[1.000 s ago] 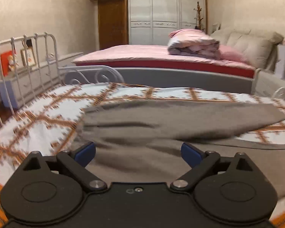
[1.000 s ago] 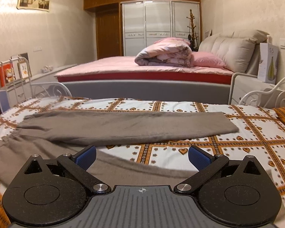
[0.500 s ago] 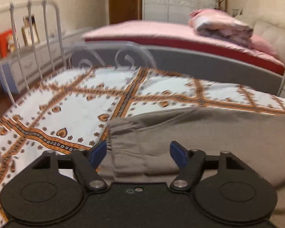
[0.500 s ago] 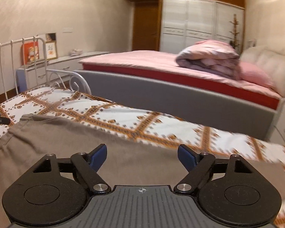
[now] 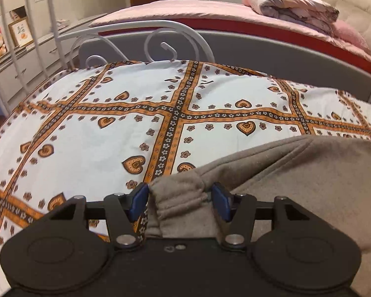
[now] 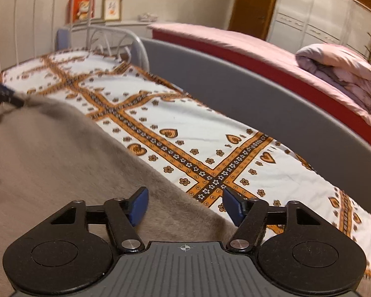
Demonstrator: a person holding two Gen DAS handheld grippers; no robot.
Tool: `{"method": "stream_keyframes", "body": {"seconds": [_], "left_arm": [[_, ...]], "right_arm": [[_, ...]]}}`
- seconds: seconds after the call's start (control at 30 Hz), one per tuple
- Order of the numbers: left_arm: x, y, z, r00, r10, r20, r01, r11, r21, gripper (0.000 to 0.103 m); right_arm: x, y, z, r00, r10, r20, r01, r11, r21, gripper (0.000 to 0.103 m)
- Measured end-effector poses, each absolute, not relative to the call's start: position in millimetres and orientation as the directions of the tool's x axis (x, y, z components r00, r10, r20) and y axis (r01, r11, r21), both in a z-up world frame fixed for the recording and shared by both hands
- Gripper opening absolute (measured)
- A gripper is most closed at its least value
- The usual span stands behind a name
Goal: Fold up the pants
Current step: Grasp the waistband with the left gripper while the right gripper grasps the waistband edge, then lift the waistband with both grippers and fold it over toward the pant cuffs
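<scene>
Since the earlier frames both grippers have swept across the bed and dropped lower, from facing the far bed to hanging close over the grey pants on the patterned sheet. The left gripper has just been closing; its blue pads now sit against either side of a bunched waistband corner, clamped on it. The right gripper has also been narrowing, its jaws parted astride the pants' far edge, with cloth between them but neither pad visibly pressing. The pants lie spread along the near side of the bed, their far edge running diagonally. Beyond that edge a wide stretch of bare sheet reaches to the white metal bed frame and the grey footboard.
</scene>
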State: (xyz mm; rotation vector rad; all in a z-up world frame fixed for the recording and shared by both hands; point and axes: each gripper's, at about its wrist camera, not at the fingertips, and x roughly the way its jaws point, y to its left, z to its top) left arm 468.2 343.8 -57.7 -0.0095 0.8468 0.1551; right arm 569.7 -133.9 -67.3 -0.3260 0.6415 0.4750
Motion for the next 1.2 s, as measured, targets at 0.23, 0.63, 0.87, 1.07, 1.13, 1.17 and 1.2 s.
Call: {"method": "stream_keyframes", "body": {"seconds": [0.23, 0.63, 0.87, 1.07, 1.13, 1.17, 1.2], "left_arm": [[477.9, 353.4, -70.7, 0.654, 0.090, -0.751, -0.142, 0.990, -0.005, 0.044], [426.1, 351.9, -22.0, 0.809, 0.055, -0.585, -0.108, 0.992, -0.057, 0.031], [336.9, 346.8, 19.1, 0.878, -0.042, -0.477, 0.007, 0.997, -0.074, 0.030], [256.7, 326.0, 7.3, 0.868, -0.069, -0.492, 0.045, 0.997, -0.060, 0.010], [242.9, 333.8, -9.9, 0.839, -0.063, -0.541, 0.008, 0.995, -0.103, 0.009], [238.4, 337.9, -16.1, 0.828, -0.062, -0.557, -0.011, 0.992, -0.127, 0.009], [233.0, 342.2, -22.1, 0.818, -0.062, -0.572, -0.042, 0.985, -0.166, 0.011]], "right_arm": [[588.9, -145.0, -75.0, 0.597, 0.386, -0.704, -0.582, 0.812, -0.047, 0.028], [524.6, -145.5, -17.0, 0.676, 0.395, -0.622, -0.566, 0.819, -0.095, 0.007], [405.0, -149.1, 34.7, 0.737, 0.415, -0.533, -0.583, 0.789, -0.191, 0.001], [293.6, -140.6, 35.2, 0.730, 0.436, -0.527, -0.606, 0.768, -0.205, 0.001], [274.1, -142.9, 25.1, 0.729, 0.434, -0.529, -0.578, 0.805, -0.135, 0.001], [269.9, -144.0, 19.7, 0.721, 0.434, -0.539, -0.560, 0.824, -0.084, 0.001], [268.7, -143.6, 13.6, 0.719, 0.425, -0.551, -0.536, 0.843, -0.049, 0.002]]}}
